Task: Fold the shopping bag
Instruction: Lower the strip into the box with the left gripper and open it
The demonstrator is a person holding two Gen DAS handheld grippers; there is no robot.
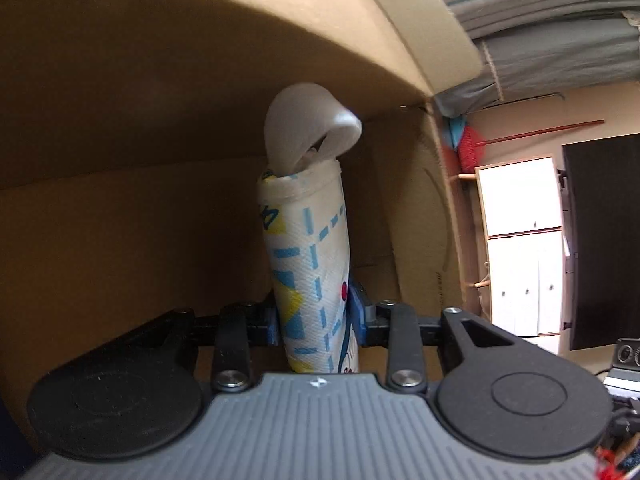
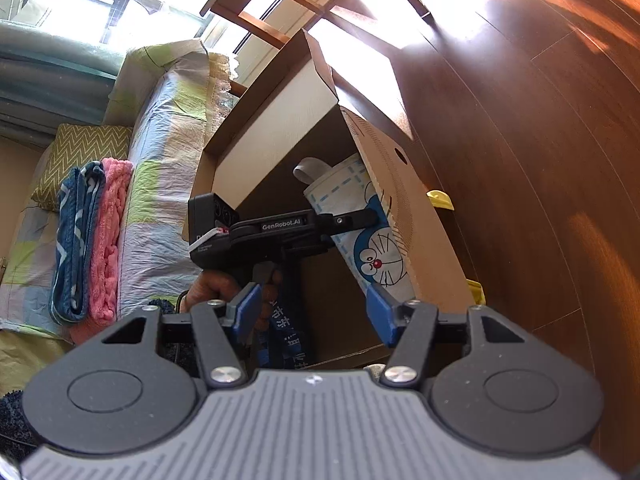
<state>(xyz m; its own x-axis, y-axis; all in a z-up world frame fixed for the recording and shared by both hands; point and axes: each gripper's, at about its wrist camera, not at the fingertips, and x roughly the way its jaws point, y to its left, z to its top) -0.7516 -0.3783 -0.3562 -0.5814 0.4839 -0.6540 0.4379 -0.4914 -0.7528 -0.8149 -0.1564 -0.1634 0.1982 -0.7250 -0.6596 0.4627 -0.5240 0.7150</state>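
The shopping bag (image 1: 308, 240) is rolled into a white tube with blue dashed lines and a blue cartoon cat (image 2: 376, 248). It stands tilted inside an open cardboard box (image 1: 120, 160), its grey handle loop (image 1: 304, 124) sticking out of the top. My left gripper (image 1: 316, 316) is shut on the lower part of the roll, a blue pad pressed against each side. The right wrist view shows that gripper (image 2: 356, 218) reaching into the box (image 2: 400, 200), held by a hand (image 2: 208, 288). My right gripper (image 2: 315, 314) hovers above the box, open, with nothing between its pads.
A sofa with a patchwork cover (image 2: 160, 160) carries folded blue (image 2: 76, 240) and pink (image 2: 108, 240) towels left of the box. Wooden floor (image 2: 540, 160) lies to the right, with yellow objects (image 2: 440, 198) beside the box. A white cabinet (image 1: 520, 240) and dark screen (image 1: 604, 240) stand beyond.
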